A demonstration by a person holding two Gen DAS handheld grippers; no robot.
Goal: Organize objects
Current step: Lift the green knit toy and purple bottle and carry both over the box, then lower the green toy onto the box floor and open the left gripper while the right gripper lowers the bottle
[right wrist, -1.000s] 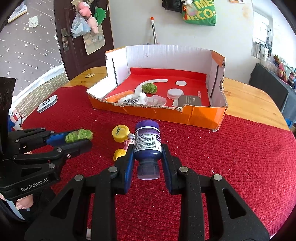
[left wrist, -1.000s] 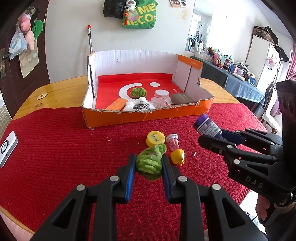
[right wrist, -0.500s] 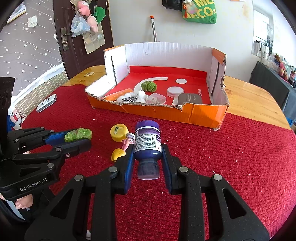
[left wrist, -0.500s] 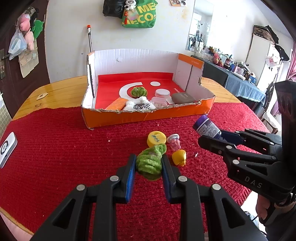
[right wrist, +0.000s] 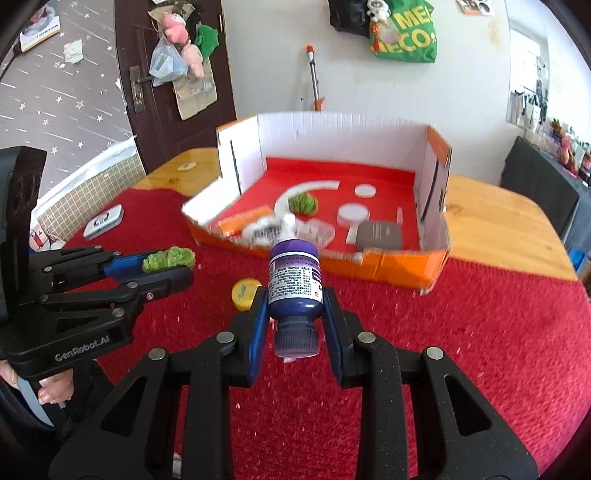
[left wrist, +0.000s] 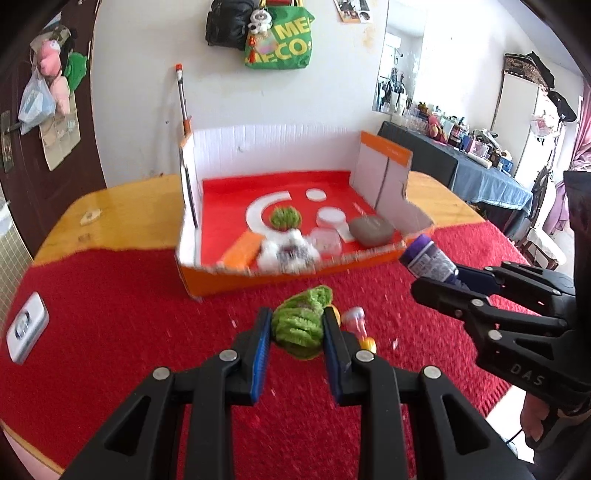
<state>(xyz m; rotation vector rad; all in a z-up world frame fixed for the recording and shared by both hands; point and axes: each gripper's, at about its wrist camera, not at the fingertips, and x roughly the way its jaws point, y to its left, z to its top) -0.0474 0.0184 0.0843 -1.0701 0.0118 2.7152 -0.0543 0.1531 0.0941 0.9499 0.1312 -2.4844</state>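
Fingers (left wrist: 264,332) clamping green scrunchie (left wrist: 300,325), cardboard box (left wrist: 258,278) holding small items

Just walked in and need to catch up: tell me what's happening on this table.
A person is tidying small items into the orange cardboard box. The left claw grips a fuzzy green scrunchie, the right claw a purple labelled bottle, cap toward the camera. Both are held above the red cloth, short of the box.

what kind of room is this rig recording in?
Most likely a lived-in home, a dining or living room. A wooden table under a red cloth, a green tote bag on the wall, and a cluttered side table all suggest it.
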